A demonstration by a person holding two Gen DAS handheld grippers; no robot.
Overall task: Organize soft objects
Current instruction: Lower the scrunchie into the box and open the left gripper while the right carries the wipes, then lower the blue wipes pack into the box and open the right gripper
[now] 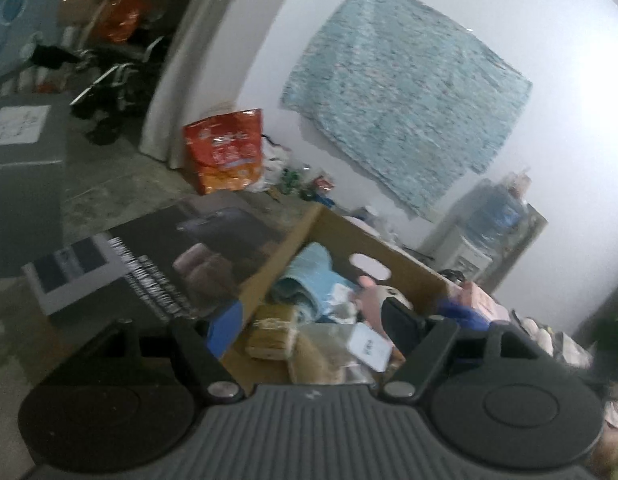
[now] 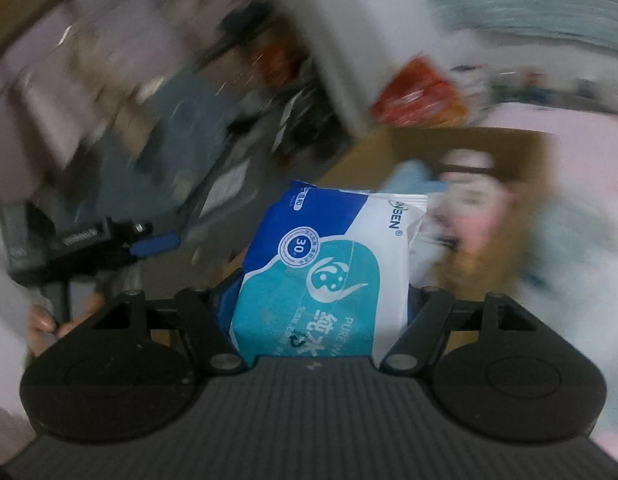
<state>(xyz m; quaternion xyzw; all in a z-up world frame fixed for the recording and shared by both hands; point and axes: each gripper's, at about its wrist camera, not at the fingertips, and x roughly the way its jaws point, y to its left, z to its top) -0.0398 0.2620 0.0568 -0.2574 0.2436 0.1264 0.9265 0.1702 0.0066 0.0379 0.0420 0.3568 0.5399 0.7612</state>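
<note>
My right gripper is shut on a blue, teal and white pack of wet wipes and holds it up in front of an open cardboard box; that view is blurred by motion. My left gripper is open and empty, hovering over the same cardboard box. Inside the box lie a light blue cloth, a tan packet, a clear bag with a white label and a pink and white soft toy. The left gripper also shows at the left of the right wrist view.
An orange bag stands on the floor by the white wall. A teal blanket hangs on the wall. A dark printed carton lies left of the box. A water dispenser stands at the right. Pink soft things lie beyond the box.
</note>
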